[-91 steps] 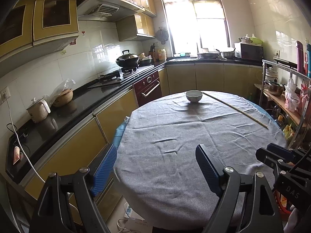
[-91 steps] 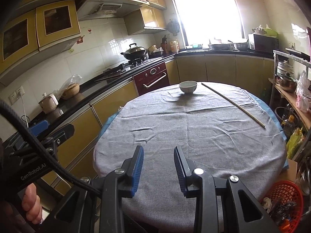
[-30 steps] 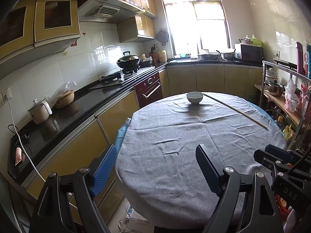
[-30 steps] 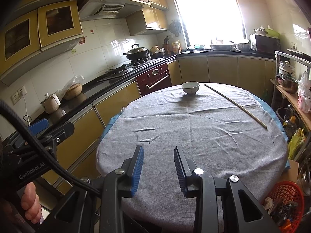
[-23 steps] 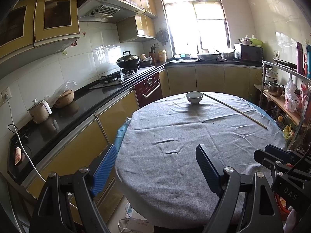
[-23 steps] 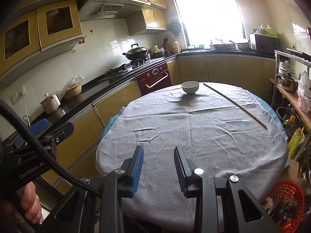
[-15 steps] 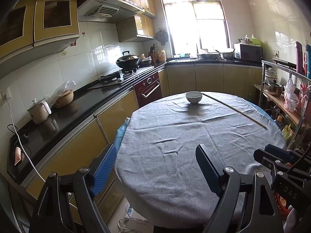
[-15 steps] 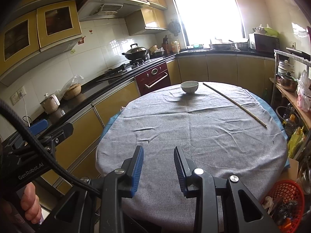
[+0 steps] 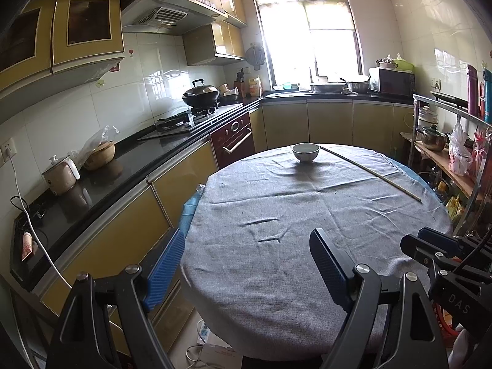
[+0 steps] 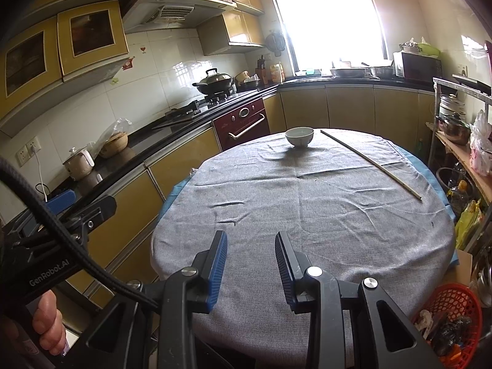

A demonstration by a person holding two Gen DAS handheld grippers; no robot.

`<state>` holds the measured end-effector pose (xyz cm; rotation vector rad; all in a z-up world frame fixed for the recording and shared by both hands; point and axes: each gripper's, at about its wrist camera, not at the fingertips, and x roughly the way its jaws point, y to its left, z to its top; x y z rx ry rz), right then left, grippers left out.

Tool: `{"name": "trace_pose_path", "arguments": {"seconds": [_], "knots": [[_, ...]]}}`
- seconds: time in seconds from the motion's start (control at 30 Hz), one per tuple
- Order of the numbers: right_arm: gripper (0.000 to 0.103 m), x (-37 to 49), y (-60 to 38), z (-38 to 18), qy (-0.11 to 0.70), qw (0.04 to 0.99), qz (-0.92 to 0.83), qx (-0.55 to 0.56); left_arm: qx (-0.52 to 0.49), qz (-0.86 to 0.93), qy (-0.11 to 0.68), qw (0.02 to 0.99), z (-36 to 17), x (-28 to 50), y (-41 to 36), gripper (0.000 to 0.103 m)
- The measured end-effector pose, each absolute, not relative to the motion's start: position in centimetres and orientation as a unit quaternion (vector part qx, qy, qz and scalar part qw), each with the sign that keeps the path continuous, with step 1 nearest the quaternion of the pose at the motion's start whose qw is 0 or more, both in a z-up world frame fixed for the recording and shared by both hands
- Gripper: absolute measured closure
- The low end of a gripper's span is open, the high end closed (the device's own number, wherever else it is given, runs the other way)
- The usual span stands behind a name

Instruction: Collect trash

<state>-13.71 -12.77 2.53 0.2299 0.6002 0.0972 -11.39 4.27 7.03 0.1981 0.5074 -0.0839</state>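
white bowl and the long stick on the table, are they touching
Apart. The right wrist view shows bare grey cloth between the white bowl and the near end of the long stick.

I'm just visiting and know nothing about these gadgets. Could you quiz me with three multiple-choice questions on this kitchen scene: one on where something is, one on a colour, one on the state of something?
1. Where does the white bowl stand?
A. on the far side of the round table
B. on the stove
C. in the red basket

2. What colour is the basket on the floor by the table?
A. blue
B. red
C. white

3. How do the left gripper and right gripper stand?
A. both clamp the bowl
B. one holds the long stick
C. both are empty, jaws apart

Answers: 1 A, the bowl sits on the grey cloth near the far edge. 2 B, its mesh is red. 3 C, only cloth shows between each pair of fingers; the stick lies untouched.
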Motion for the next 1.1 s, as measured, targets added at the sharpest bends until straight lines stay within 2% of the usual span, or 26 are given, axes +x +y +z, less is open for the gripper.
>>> {"name": "trace_pose_path", "arguments": {"seconds": [1.1], "knots": [[0.067,-13.54,-12.21,2.49,0.298,0.948,0.048,0.105,0.087,-0.039,0.254,0.963,6.9,-11.08,5.14,0.019]]}}
